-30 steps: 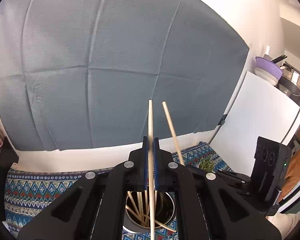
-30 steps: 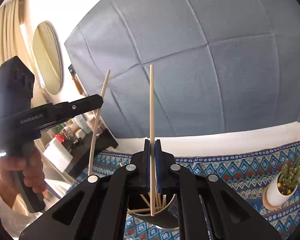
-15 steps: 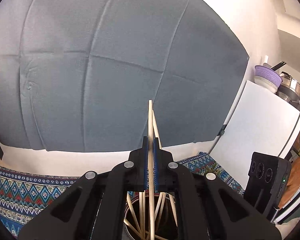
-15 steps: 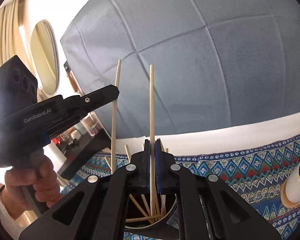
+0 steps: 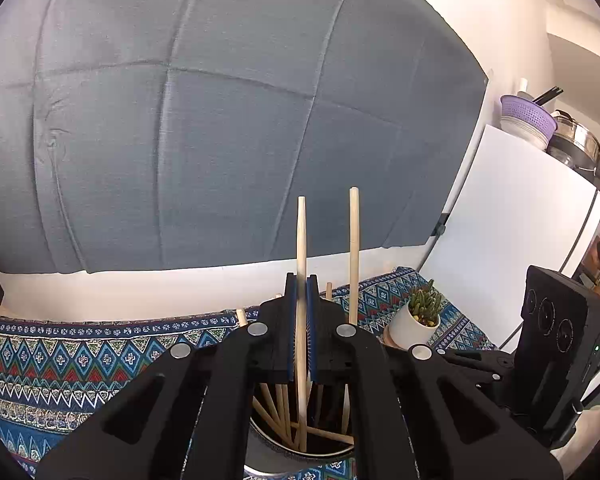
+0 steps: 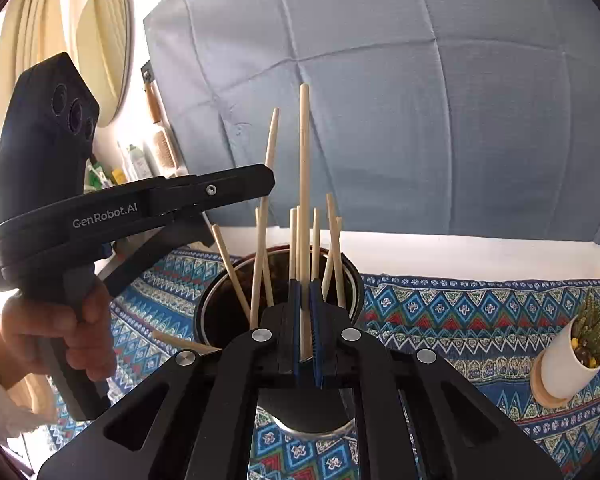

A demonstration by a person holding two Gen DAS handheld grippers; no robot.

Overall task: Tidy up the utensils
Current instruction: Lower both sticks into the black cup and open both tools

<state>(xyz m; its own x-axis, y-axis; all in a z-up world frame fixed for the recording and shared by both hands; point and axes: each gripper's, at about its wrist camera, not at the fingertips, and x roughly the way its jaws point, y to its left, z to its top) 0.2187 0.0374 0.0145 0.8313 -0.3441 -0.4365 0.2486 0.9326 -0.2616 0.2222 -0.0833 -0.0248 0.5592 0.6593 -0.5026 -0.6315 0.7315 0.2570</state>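
The right tongs (image 6: 306, 320) are squeezed tight on one thin wooden chopstick (image 6: 304, 200), and it stands almost straight up between the blue pads. The left tongs (image 5: 301, 328) are squeezed tight on their own chopstick (image 5: 301, 264) in the same way. The grip sits low on each stick, so a long part pokes up above the tongs and only a short part hangs below.

Just past the tongs is a round metal cup (image 6: 204, 312) on the counter. It has many more chopsticks (image 6: 332, 248) leaning in it, fanned out every way. The low end of each held stick looks to be down inside the cup's mouth.

These sticks are light, stiff and smooth. I think they can slip or swing if held loose, so a firm pinch near the middle is best. They could snap if bent hard.

To the right sits a small cactus in a white pot (image 6: 568, 356). The patterned cloth (image 6: 440, 320) covers the counter. Far back hangs a grey sheet (image 5: 220, 120)
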